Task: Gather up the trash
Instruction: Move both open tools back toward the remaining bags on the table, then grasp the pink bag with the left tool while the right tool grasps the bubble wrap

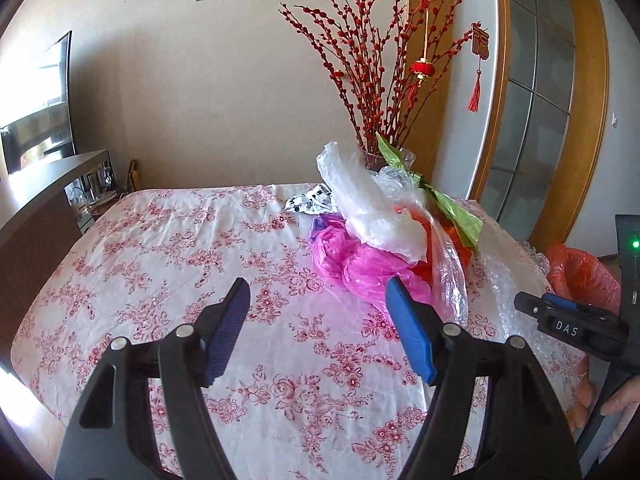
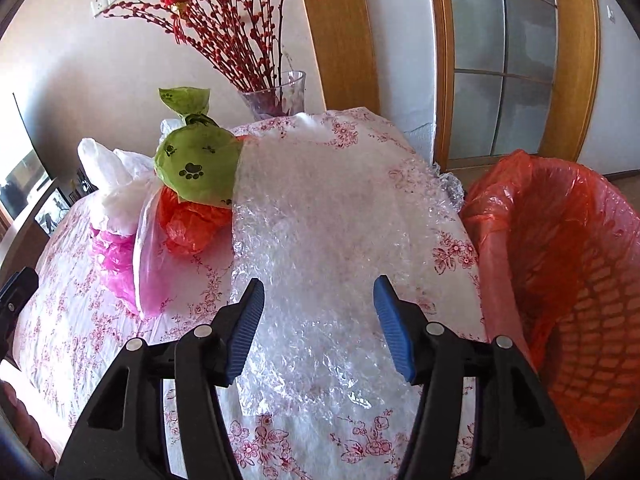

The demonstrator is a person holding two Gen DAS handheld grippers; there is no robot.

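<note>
Right gripper: jaws apart, nothing between the pads, poised above the bubble wrap as if lining up a pinch on the nearest loose sheet. Bubble wrap spread flat over the flowered tablecloth, running toward the table's right edge, so probably best dragged or lifted sideways. Just off that edge, a basket lined with an orange bag, mouth open and empty as far as visible: likely parked there so trash travels only a short way.

Left gripper: also spread wide and empty, aimed at bare cloth short of the pink bag. Behind it, heaped together, a white bag, an orange bag and a green paw-print bag, with a glass vase of red branches close behind; a careless grab could catch it.
</note>
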